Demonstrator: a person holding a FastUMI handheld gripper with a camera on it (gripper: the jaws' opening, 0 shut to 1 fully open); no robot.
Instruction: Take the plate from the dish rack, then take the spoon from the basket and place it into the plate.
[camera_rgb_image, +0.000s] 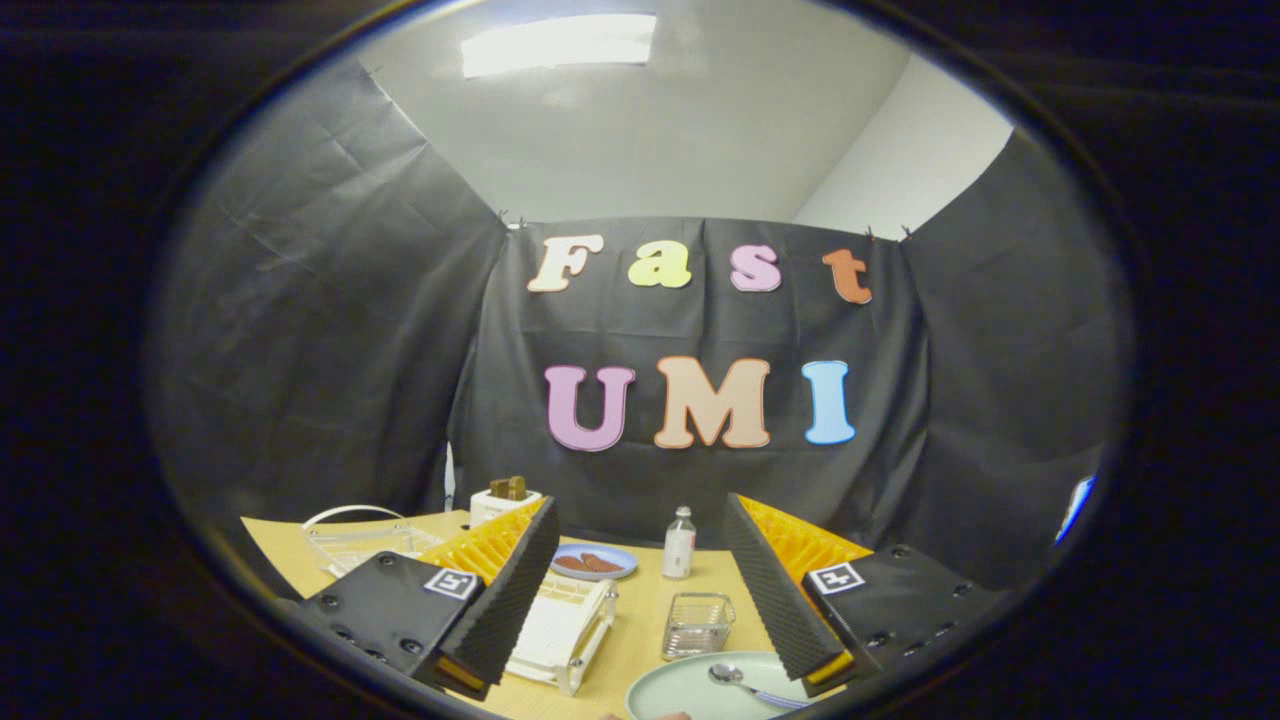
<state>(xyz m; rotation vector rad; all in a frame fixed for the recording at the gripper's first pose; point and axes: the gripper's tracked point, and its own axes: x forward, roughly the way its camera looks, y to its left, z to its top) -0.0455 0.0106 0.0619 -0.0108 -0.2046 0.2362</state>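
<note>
A pale green plate (690, 690) lies flat on the wooden table just below and between my fingertips. A metal spoon (740, 682) rests in it, bowl to the left, handle running under my right finger. My gripper (640, 672) is open and raised above the table, with nothing between its ridged black pads (770, 600). The small clear wire basket (697, 625) stands empty just beyond the plate. The white dish rack (560, 630) sits beside my left finger, partly hidden by it, with no plate in it.
A blue plate with brown food (592, 562) and a small clear bottle (679, 543) stand farther back. A white toaster with bread (503, 500) and a clear handled container (365, 540) are at the far left. The black cloth wall closes the table behind.
</note>
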